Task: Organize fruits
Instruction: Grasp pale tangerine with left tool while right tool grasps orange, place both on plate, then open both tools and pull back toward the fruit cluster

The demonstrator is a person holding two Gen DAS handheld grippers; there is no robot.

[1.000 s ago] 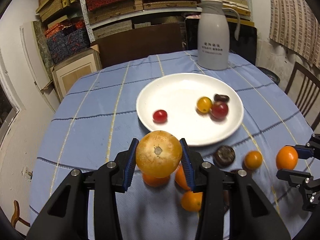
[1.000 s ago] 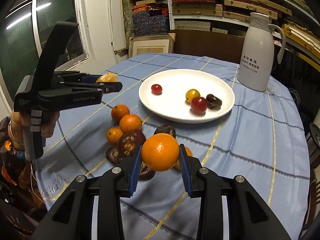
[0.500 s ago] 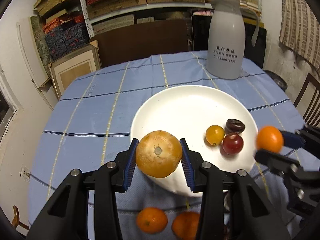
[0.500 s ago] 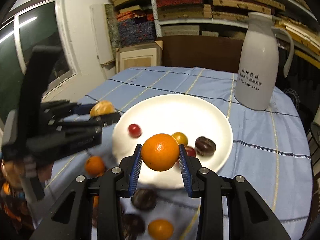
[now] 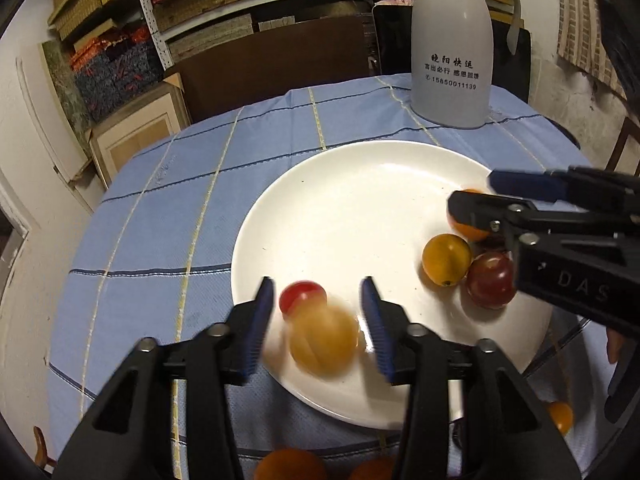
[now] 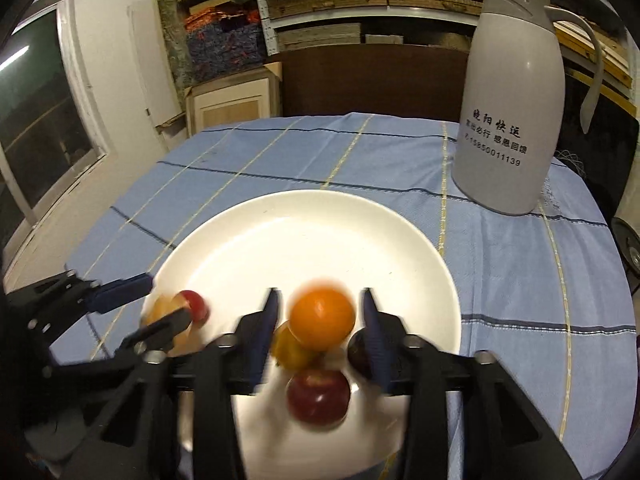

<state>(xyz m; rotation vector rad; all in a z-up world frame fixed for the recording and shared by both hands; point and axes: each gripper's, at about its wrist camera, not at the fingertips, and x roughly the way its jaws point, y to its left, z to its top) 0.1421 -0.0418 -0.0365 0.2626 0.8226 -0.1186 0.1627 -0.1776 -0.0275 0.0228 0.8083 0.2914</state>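
the left hand-held gripper (image 5: 318,320) is over the near edge of the white plate (image 5: 344,200), and its two blue pads stand apart. between them is the yellow-orange fruit (image 5: 324,338), blurred, with a gap on each side, so the pads do not touch it. just behind this fruit a small red tomato (image 5: 302,296) lies on the plate, touching it or almost so.

the right hand-held gripper (image 6: 320,322) is also spread, over the right side of the same plate. the orange (image 6: 322,318) is between its pads with space on both sides (it looks a little blurred at the top). under and around the orange lie a yellow tomato (image 6: 290,348), a dark red fruit (image 6: 318,398) and a dark plum-like fruit (image 6: 358,354), all close together on the plate.

the plate rests on the worktop with a blue checked cloth (image 6: 280,152). a white thermos jug (image 6: 514,92) stands behind the plate on the right. some more orange fruits (image 5: 290,464) lie on the cloth in front of the plate.
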